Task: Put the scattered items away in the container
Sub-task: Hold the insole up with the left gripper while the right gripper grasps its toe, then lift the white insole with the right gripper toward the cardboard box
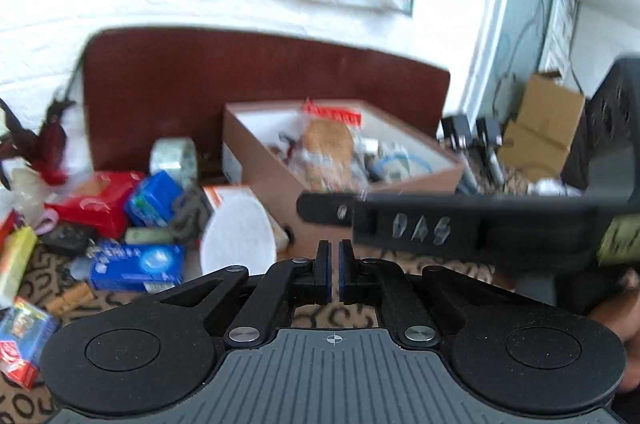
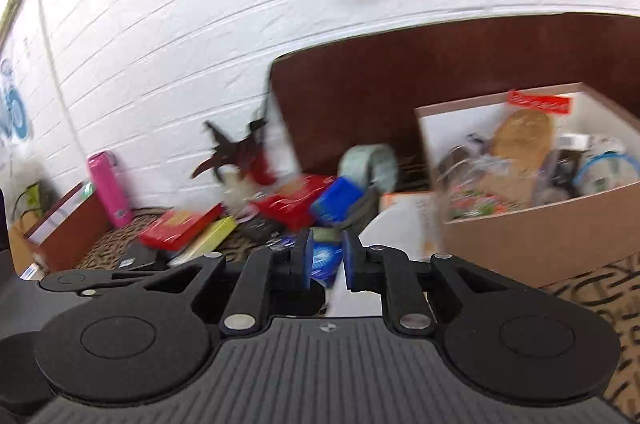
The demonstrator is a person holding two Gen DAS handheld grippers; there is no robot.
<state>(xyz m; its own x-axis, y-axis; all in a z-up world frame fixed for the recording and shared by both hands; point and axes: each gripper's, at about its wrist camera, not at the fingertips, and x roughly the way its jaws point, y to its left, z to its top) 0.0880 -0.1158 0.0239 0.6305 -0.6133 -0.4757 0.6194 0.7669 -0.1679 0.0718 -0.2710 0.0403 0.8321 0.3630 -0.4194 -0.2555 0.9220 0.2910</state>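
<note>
A dark red-brown board [image 1: 264, 76] leans against the white brick wall [image 2: 160, 24], and in front of it stands the brown cardboard box [image 1: 276, 176], already holding a bagged snack [image 1: 328, 148] and other oddments too blurred to name. The box sits ahead and slightly right of the left gripper [image 1: 335, 274], whose blue pads [image 1: 327, 272] are nearly together with only a thin slit between them and nothing held. The right gripper [image 2: 325, 260] has its fingers a little apart, also empty, with the box up to its right. Left of the box the loose items lie heaped on the patterned cloth [image 2: 592, 296]: a white round pad [image 1: 238, 230], red box [image 1: 100, 202], tape roll [image 1: 174, 156], and blue packet [image 1: 136, 266].
</note>
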